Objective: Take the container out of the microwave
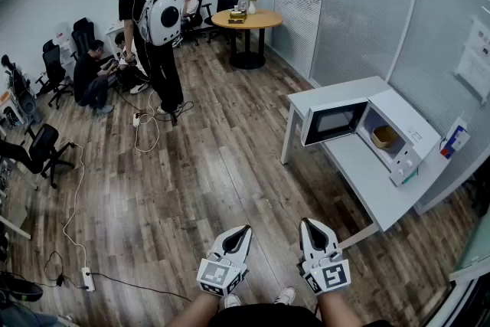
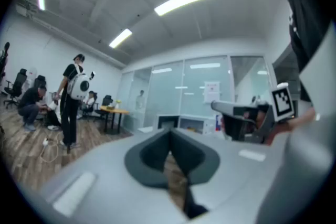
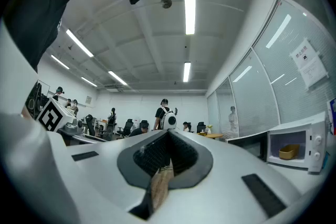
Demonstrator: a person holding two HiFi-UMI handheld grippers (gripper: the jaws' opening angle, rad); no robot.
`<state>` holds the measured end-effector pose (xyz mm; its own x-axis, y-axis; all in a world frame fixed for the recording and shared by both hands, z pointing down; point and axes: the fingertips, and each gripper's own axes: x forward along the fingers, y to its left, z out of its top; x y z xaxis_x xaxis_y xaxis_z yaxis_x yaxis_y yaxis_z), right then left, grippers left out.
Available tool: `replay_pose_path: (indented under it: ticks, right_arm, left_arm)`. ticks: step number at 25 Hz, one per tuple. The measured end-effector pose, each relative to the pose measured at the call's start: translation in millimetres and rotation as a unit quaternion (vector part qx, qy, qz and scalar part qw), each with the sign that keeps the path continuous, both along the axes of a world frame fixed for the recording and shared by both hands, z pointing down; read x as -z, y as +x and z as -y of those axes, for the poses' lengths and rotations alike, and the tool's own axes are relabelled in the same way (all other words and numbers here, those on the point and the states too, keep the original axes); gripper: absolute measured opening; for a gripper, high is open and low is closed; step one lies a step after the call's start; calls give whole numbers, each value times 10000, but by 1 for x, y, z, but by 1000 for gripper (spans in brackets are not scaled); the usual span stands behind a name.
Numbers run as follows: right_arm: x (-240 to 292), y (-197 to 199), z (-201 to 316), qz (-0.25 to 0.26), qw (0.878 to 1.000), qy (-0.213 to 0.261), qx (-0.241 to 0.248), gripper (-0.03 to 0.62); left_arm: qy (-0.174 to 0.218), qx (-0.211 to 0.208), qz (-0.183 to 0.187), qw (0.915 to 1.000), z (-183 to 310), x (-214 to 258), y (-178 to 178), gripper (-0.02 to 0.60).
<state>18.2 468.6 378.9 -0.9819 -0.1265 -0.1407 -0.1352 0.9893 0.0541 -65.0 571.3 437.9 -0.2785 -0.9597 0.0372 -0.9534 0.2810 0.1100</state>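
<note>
The white microwave [image 1: 409, 128] stands on a white table [image 1: 360, 172] at the right, its door [image 1: 333, 122] swung open to the left. A tan container [image 1: 383, 136] sits inside the cavity. Both grippers are low in the head view, well short of the table, pointing forward. My left gripper [image 1: 245, 229] is shut with nothing in it. My right gripper [image 1: 305, 223] is also shut and empty. In the right gripper view the microwave [image 3: 307, 144] shows far right with the container [image 3: 286, 152] inside. The right gripper's jaws [image 3: 169, 134] meet at the tip.
A standing person with a white backpack [image 1: 157, 23] and a seated person [image 1: 96, 76] are at the back left. Office chairs [image 1: 42, 149], a round wooden table [image 1: 246, 19] and floor cables with a power strip [image 1: 88, 279] lie around. A glass wall [image 1: 367, 4] runs behind the microwave.
</note>
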Motion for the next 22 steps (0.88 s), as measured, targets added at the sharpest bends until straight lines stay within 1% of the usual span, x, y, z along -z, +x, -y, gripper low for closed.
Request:
replay_pose_path:
  ticks: [7,14,19,22]
  right_arm:
    - [3,8,-3,-99,9999,107,-16,-2]
    - [6,8,-2,-34,9998,130,147,-2]
    - [14,9,-1,139,9994,155,274,-2]
    - [18,14,2,339,9985,-8,436,-2]
  left_arm:
    - [-20,-51,100,9999,4,6,13,5]
    - [-99,-100,158,9998,15,9,22,5]
    - [-112,-49,220,9997,23,13,26,5]
    - [-139,-18,248,9996,28,14,28,5]
